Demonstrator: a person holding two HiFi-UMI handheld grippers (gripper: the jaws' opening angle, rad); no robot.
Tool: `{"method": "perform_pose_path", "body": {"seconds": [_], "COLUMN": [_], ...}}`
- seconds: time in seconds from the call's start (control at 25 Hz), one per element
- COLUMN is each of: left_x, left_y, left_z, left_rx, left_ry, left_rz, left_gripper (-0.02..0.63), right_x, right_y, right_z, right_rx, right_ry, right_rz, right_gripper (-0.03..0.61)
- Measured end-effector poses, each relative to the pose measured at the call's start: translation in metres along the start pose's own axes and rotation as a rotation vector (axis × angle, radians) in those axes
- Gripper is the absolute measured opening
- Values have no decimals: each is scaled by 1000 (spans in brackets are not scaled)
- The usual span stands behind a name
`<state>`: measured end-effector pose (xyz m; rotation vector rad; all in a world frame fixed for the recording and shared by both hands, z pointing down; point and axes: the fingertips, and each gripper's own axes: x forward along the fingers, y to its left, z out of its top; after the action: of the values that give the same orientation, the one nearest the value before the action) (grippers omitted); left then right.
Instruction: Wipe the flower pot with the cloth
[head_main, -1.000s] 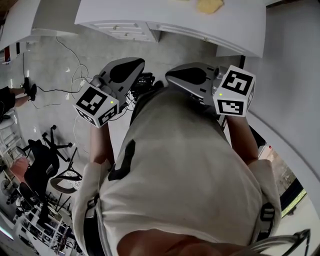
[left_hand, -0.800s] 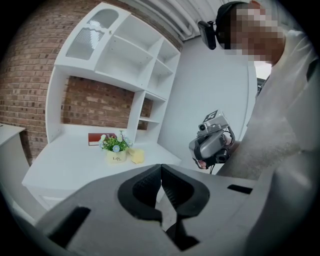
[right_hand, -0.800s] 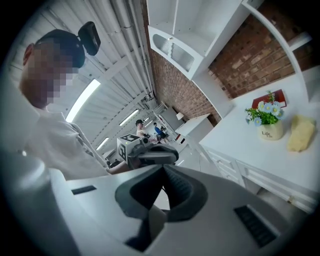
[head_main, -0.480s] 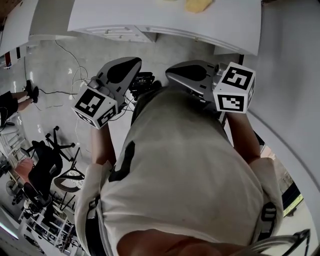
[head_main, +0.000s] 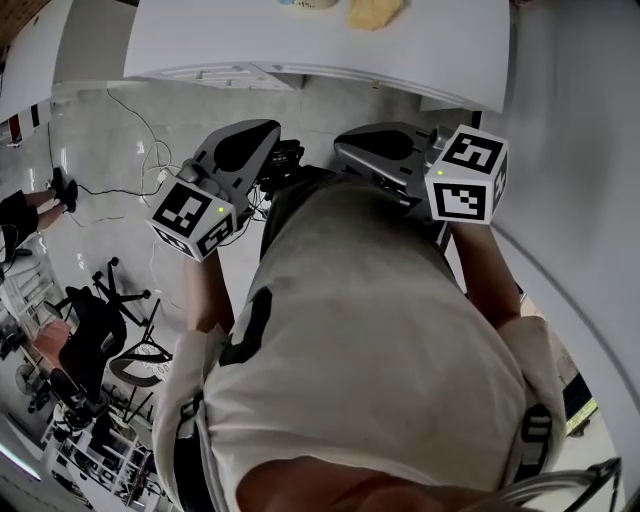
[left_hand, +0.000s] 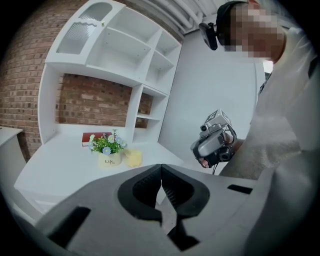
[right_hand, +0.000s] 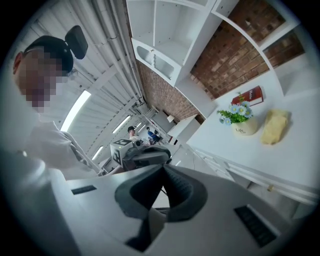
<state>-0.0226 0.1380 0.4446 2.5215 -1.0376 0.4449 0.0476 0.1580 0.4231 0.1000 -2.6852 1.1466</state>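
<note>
Cream flower pot (left_hand: 110, 160) upright on white desk (left_hand: 60, 172); yellow cloth (left_hand: 133, 158) crumpled just beside.

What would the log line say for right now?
stage: pre-wipe | left tool: shut, empty | right tool: shut, empty | flower pot: on desk | cloth: beside flower pot, untouched

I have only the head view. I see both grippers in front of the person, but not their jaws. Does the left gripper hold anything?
Observer: No, the left gripper is shut and empty.
Operator: And the right one?
Observer: The right gripper is shut and empty too.
Operator: What stands near the yellow cloth on the table?
Observer: A pot with flowers, close beside the cloth.
</note>
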Motion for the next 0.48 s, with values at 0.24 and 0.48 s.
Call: {"method": "perform_pose_path", "body": {"seconds": [0.24, 0.48], "left_x": [7, 4], "left_y": [13, 26], "left_z": [-17, -1], "left_rx": [-9, 5], "left_ry": [34, 28], "left_rz": [5, -22], "left_gripper": [20, 21], "right_x": [10, 16], "right_y": [-23, -26], "right_z": [-3, 15], "right_rx": [79, 111], "right_ry": [-12, -19], "right_rz": [-26, -80], "right_gripper": [8, 9]}}
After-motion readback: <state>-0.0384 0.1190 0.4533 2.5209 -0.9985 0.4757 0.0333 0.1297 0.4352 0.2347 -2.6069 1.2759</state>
